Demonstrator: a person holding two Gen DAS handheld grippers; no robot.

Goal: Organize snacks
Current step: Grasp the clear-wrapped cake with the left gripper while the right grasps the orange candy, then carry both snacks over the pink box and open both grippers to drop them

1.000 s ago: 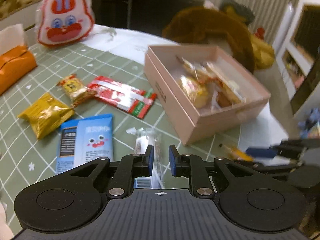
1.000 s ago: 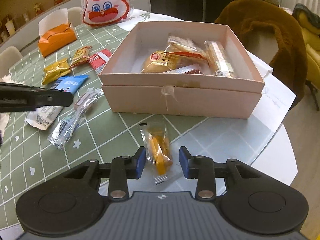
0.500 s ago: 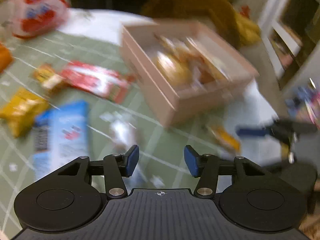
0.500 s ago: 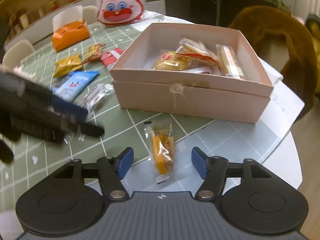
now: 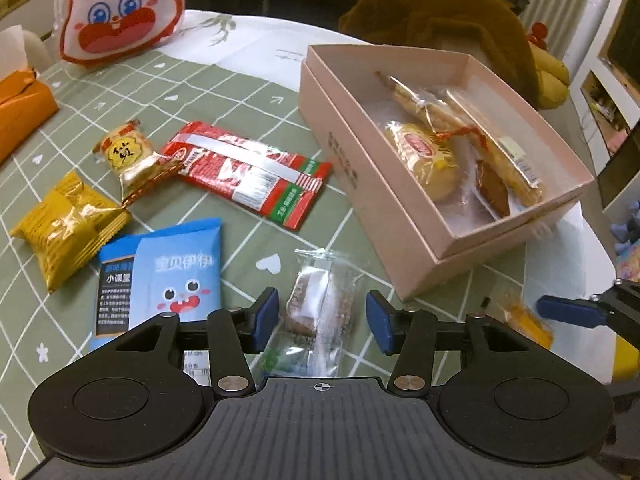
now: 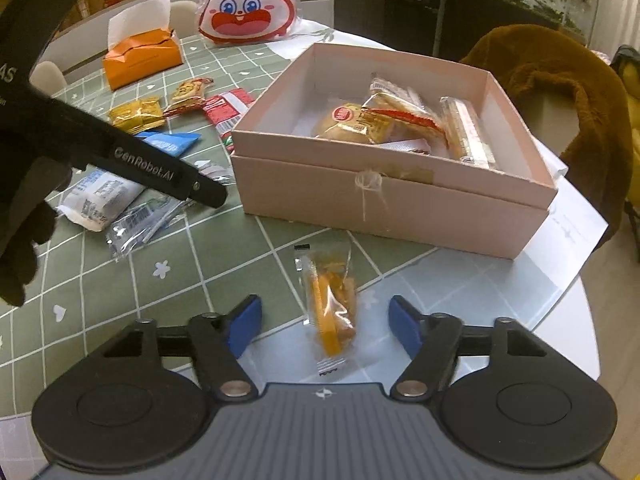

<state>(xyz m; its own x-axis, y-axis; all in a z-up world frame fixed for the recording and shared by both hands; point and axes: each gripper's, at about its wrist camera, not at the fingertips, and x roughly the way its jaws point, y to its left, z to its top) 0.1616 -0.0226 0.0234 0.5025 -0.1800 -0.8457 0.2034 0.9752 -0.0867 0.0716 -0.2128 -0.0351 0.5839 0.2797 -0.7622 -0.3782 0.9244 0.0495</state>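
We note two loose snacks lying framed by the tools. A clear-wrapped brown snack bar lies flat on the green grid-patterned tablecloth, between the blue pads of the left gripper; the jaws stand apart with a gap on each side of the wrapper, and they have just been closing from a wider spread, with no pad pressing on the bar. A clear sachet of orange-yellow snack pieces lies on the pale part of the table, between the pads of the right gripper; these jaws too are apart, have just been closing, and touch nothing.

Just beyond both snacks sits the open pale pink cardboard box, set in its own lid (a small string knot shows on the near wall in the right wrist view). Inside it we see a round yellow-wrapped cake, long clear-wrapped biscuit sticks and a small brown piece.

To the left of the box, on the cloth: a red, white and green flat packet, a small yellow cracker pack with a red-orange end, a gold foil pouch, and a light blue packet with a cartoon face beside the left gripper's finger.

Further back stand an orange tissue box and a white-and-red rabbit-face bag. A brown furry chair back stands behind the box.
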